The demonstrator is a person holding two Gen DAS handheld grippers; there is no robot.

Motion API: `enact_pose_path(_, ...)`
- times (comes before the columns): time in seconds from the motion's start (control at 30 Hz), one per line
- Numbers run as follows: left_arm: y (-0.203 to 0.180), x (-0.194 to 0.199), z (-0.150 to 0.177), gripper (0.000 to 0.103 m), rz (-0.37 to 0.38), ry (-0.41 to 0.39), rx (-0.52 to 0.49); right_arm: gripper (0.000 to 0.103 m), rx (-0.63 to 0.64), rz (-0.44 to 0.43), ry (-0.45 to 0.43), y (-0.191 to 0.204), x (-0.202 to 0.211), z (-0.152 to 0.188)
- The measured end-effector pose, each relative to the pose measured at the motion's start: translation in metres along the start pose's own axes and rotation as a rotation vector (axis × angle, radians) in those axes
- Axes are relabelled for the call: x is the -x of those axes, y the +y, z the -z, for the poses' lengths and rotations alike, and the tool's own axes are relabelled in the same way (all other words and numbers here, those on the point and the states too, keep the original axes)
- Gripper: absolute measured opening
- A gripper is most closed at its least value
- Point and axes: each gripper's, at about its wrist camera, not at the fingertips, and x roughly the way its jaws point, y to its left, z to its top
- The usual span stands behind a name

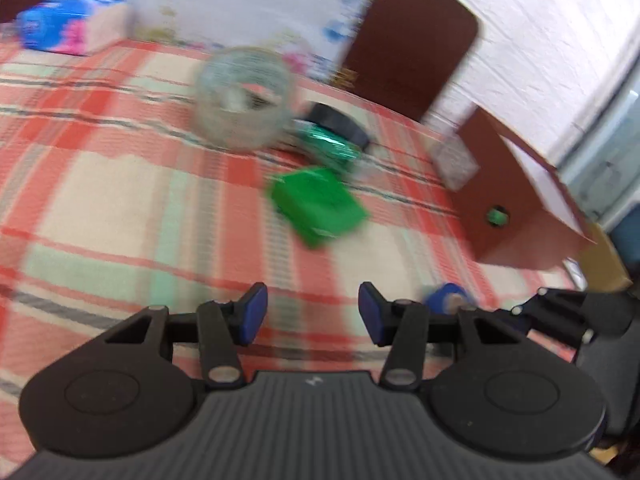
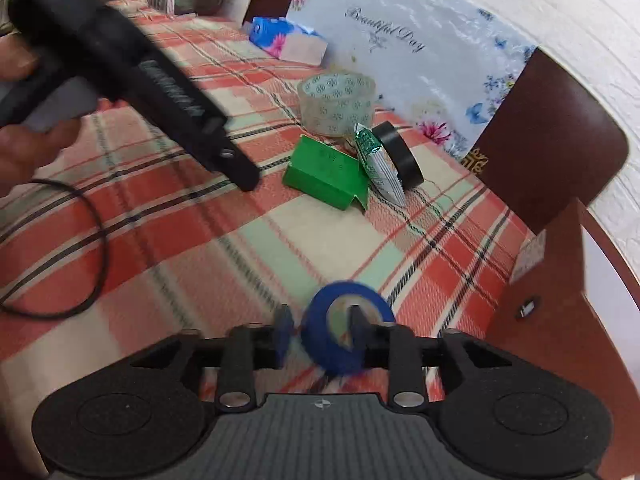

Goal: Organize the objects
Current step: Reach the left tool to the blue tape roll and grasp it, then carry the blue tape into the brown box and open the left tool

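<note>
The right gripper hovers low, fingers closed on a blue tape roll. The left gripper hovers with fingers spread, holding nothing, above the plaid-clothed bench.

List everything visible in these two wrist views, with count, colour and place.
blue tape roll: 1, blue, between the right gripper's fingers
clear tape roll: 1, transparent, far mid-table
black tape roll: 1, black, on edge behind the packet
green box: 1, green, mid-table
foil packet: 1, green and silver, leaning on the black roll
tissue pack: 1, blue and pink, far edge
brown box: 1, brown, right edge
black cable: 1, left
tablecloth: 1, red plaid
left gripper: 1, black, open
right gripper: 1, black, around the blue roll
</note>
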Motion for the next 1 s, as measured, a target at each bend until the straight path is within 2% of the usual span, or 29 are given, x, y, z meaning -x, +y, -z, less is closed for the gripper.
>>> enact_pose_path(0.03,-0.009,-0.002,0.000,0.053,0.022,0.007,-0.017,0.064,-0.028,0.016,-0.027,0.000,0.009,0.007)
enact_pose_path(0.13,-0.037,-0.008,0.000,0.053,0.104,0.030,-0.064,0.065,-0.167,0.049,-0.080,-0.009,0.024,0.026)
enact_pose_path(0.2,-0.057,-0.016,0.001,0.053,0.134,0.061,-0.089,0.065,-0.299,0.038,-0.084,-0.021,0.023,0.038)
enact_pose_path(0.27,-0.075,-0.028,0.002,0.052,0.124,0.087,-0.138,0.063,-0.382,0.016,-0.077,-0.029,0.014,0.045)
enact_pose_path(0.33,-0.090,-0.041,0.003,0.050,0.079,0.111,-0.183,0.063,-0.439,-0.001,-0.077,-0.034,0.002,0.048)
enact_pose_path(0.37,-0.094,-0.047,0.005,0.047,0.062,0.130,-0.184,0.063,-0.465,-0.016,-0.082,-0.036,-0.003,0.048)
enact_pose_path(0.4,-0.097,-0.053,0.007,0.039,0.058,0.157,-0.187,0.063,-0.482,-0.028,-0.090,-0.038,-0.008,0.047)
enact_pose_path(0.43,-0.099,-0.059,0.010,0.035,0.047,0.184,-0.196,0.062,-0.491,-0.028,-0.094,-0.037,-0.015,0.046)
enact_pose_path(0.47,-0.099,-0.061,0.014,0.035,0.041,0.172,-0.194,0.062,-0.497,-0.031,-0.094,-0.037,-0.021,0.045)
enact_pose_path(0.5,-0.100,-0.060,0.015,0.033,0.036,0.170,-0.195,0.054,-0.500,-0.042,-0.102,-0.037,-0.023,0.044)
enact_pose_path(0.6,-0.103,-0.048,0.008,0.019,0.018,0.157,-0.187,0.055,-0.489,-0.027,-0.122,-0.035,-0.013,0.041)
enact_pose_path(0.67,-0.110,-0.034,-0.002,0.019,0.051,0.134,-0.189,0.054,-0.510,-0.010,-0.158,-0.039,0.002,0.040)
enact_pose_path(0.73,-0.129,-0.020,-0.015,0.019,0.078,0.082,-0.231,0.054,-0.488,0.056,-0.225,-0.047,0.020,0.035)
enact_pose_path(0.87,-0.182,-0.010,-0.047,0.019,0.126,-0.043,-0.350,0.055,-0.412,0.259,-0.345,-0.073,0.051,0.025)
enact_pose_path(1.0,-0.231,-0.034,-0.071,0.019,0.191,-0.078,-0.425,0.055,-0.447,0.369,-0.362,-0.119,0.057,0.036)
